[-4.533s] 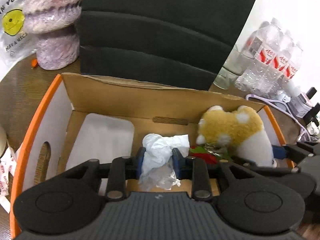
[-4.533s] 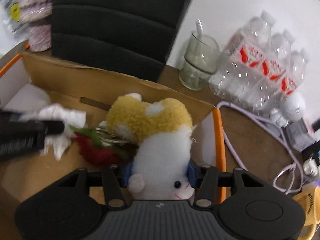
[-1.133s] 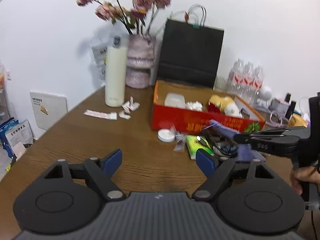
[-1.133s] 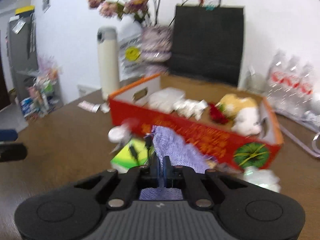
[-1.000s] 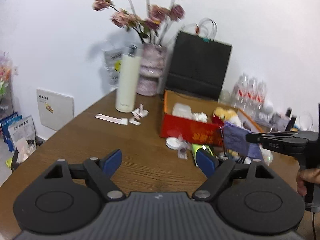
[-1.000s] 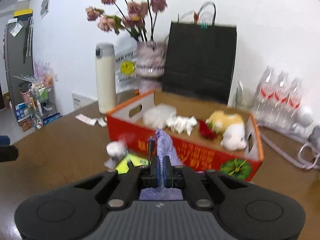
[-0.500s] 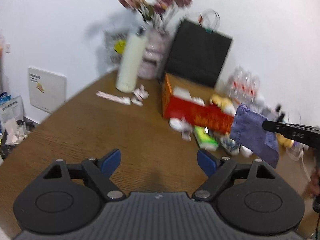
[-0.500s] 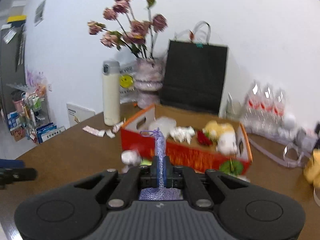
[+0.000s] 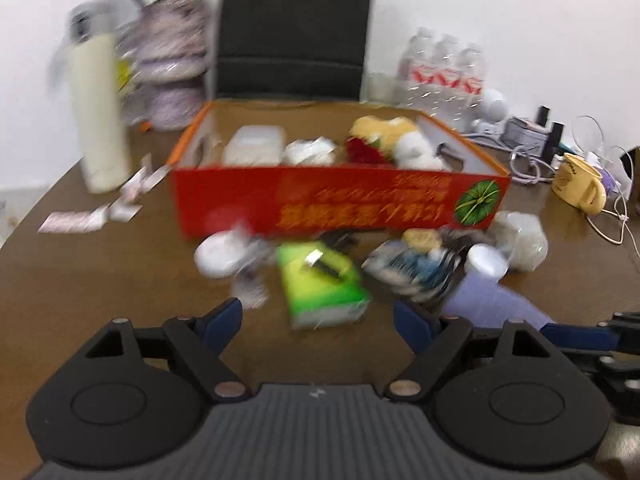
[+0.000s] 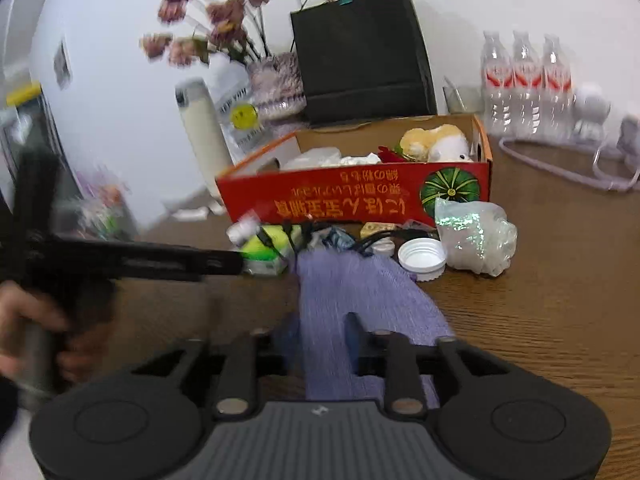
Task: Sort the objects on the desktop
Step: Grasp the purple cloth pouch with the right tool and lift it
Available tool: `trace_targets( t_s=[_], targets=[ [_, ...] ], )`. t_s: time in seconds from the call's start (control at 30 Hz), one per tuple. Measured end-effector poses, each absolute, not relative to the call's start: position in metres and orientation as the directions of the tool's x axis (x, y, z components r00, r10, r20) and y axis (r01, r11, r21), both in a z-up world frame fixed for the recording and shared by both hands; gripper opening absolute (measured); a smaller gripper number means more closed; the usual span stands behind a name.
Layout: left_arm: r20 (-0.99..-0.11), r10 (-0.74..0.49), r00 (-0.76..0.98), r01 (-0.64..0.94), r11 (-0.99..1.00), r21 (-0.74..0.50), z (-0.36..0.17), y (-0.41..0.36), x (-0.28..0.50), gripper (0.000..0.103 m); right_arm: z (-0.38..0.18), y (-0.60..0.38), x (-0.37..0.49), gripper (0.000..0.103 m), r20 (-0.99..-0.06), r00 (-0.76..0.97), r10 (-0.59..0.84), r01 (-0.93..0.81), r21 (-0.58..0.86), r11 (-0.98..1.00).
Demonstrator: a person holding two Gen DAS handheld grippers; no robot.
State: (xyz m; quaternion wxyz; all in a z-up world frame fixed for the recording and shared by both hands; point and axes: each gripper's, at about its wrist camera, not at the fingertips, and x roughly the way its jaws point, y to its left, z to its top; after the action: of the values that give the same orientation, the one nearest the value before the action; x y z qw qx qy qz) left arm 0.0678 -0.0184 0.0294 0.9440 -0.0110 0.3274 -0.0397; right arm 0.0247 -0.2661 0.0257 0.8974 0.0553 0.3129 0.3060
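Right gripper point(image 10: 320, 336) jaws opening, purple cloth pouch point(image 10: 352, 292) between them, lying on table point(image 10: 560, 300) w/ far end by white lid point(image 10: 422, 258). Left gripper point(image 9: 318, 316) spread wide, empty; green pack point(image 9: 320, 284) just ahead, red box point(image 9: 340, 200) beyond.

a black paper bag point(image 10: 362, 52) is standing at twelve o'clock, water bottles point(image 10: 526, 80) at two, a yellow mug point(image 9: 580, 188) sitting at three.

Right gripper point(image 10: 319, 338) low over wooden table point(image 10: 540, 300), jaws opening, purple cloth pouch point(image 10: 352, 292) lying between them. White cap point(image 10: 422, 258) and clear crumpled bag point(image 10: 474, 236) just beyond; red box point(image 10: 356, 196) behind. Left gripper point(image 10: 236, 261) reaches in from left
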Motion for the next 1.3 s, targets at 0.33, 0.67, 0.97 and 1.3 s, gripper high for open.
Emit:
trace_targets(
  t_s=[0.33, 0.67, 0.97, 1.3],
  targets=[
    [-0.63, -0.053, 0.775, 0.05, 0.998, -0.023, 0.021, -0.031, 0.104, 0.073, 0.008, -0.271, 0.068, 0.058, -0.637, 0.636, 0.435, -0.439, 0.166, 0.883],
    [-0.63, -0.045, 0.775, 0.063, 0.998, 0.007, 0.017, -0.027, 0.095, 0.071, 0.007, -0.251, 0.035, 0.03, -0.633, 0.68, 0.369, -0.452, 0.035, 0.891],
    [-0.625, -0.144, 0.767, 0.148, 0.988, -0.046, 0.013, -0.016, 0.08, 0.072, 0.013, -0.248, 0.012, 0.033, -0.645, 0.671, 0.367, -0.393, 0.11, 0.913],
    [-0.629, -0.117, 0.769, 0.116, 0.992, -0.042, 0.008, -0.011, 0.066, 0.045, 0.01, -0.222, -0.004, 0.004, -0.647, 0.692, 0.319, -0.418, 0.001, 0.909]
  ],
)
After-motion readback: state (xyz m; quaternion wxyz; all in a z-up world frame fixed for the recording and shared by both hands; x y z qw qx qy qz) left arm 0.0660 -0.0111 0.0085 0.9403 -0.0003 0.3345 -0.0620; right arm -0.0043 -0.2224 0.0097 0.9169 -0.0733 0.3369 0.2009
